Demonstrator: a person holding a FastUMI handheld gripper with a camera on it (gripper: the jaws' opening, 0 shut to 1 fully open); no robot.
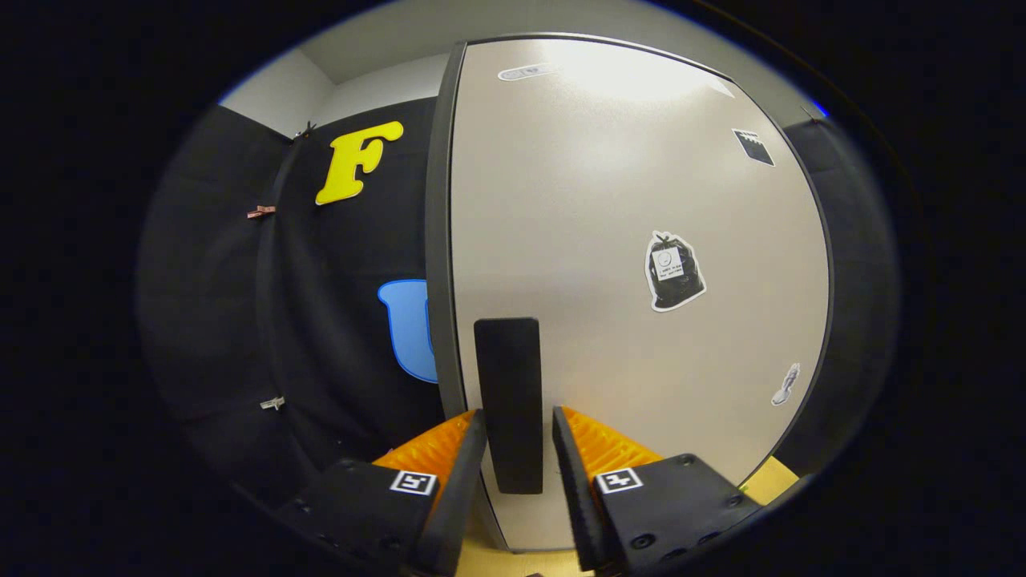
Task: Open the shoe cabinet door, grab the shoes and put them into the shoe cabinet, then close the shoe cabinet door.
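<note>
Pale, matte, smooth door (pixel 609 240) fills centre and right of frame, tall, edge-on at its left side. Black rectangular handle (pixel 508 401), long axis vertical, lies lower centre between the fingers of the gripper (pixel 517 449). Fingers straddle it, gaps visible: not clenched. Shoes unseen.

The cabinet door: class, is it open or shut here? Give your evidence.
Cannot tell. The cabinet door faces the camera, its dark edge beside the black cloth; no interior shows. The gripper has its jaws either side of the black handle, slightly apart from it.
</note>
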